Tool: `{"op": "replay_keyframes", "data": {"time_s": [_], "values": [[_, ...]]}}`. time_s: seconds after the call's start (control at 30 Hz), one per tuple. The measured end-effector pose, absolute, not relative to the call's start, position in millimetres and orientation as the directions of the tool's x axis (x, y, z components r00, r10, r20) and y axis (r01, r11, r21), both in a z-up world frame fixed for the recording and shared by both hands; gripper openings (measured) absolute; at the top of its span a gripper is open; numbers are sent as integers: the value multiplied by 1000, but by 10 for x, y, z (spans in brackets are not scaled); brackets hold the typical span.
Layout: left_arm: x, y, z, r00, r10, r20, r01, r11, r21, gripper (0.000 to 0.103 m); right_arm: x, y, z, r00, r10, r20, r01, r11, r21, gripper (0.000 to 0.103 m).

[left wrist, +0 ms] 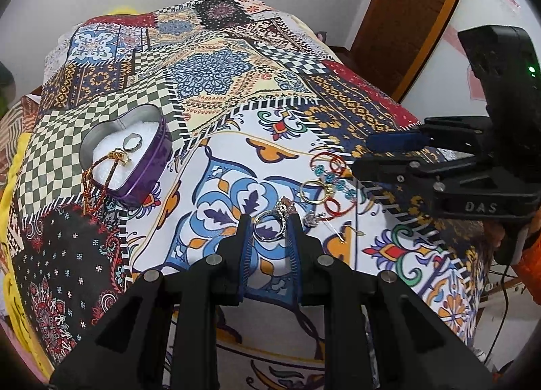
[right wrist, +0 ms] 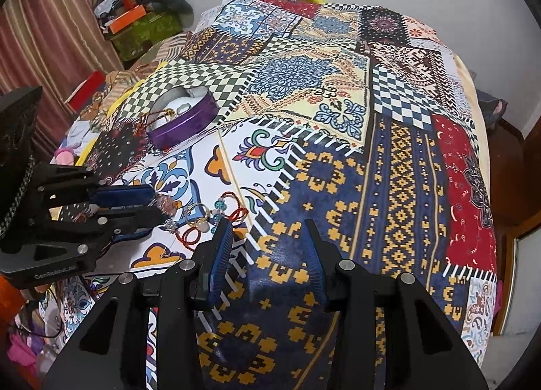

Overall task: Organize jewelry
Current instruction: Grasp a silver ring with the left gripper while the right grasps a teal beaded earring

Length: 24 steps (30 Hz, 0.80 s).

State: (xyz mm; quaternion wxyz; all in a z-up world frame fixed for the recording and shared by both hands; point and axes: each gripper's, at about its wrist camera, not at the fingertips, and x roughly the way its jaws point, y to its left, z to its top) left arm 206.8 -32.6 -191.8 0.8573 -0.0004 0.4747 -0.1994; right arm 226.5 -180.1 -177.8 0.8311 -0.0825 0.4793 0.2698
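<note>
A silver ring with a stone (left wrist: 270, 228) lies on the patterned cloth between the fingers of my left gripper (left wrist: 269, 221). The pads sit against both its sides. The right wrist view shows the left gripper (right wrist: 159, 205) at the left. Just right of it lies a pile of jewelry (left wrist: 326, 187): gold rings, red loops, turquoise beads and a crystal piece. The same pile (right wrist: 206, 217) touches the left fingertip of my right gripper (right wrist: 267, 226), which is open and empty over blue-and-yellow cloth. A purple heart-shaped tin (left wrist: 148, 167) holds a ring and a gold necklace.
A patchwork cloth (left wrist: 216, 75) covers the whole table and falls off at the near and right edges. The purple tin (right wrist: 189, 124) stands at the left rear. Boxes and clutter (right wrist: 135, 21) sit beyond the table's far left corner. A wooden door (left wrist: 405, 11) stands behind.
</note>
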Motion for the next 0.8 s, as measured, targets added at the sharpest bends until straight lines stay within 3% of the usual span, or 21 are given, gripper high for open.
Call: {"op": "replay_keyframes", "data": {"time_s": [0.37,0.57,0.67,0.8], "values": [[2121,-311,-1946,471,-345,-812,343,920,-192,20,2209,-1611,-1811,382,380,-842,-578,809,103,37],[2126,-304,-1969,482,-354,-801,343,918,-199,20,2215,-1577,-1866,390,356,-849,-590,805,66,25],[2132,-301,-1980,486,-361,-796,348,915,-203,20,2206,-1569,-1872,397,349,-849,-594,802,52,11],[2125,-297,-1986,494,-365,-789,346,915,-207,19,2200,-1551,-1873,410,343,-845,-595,803,37,7]]}}
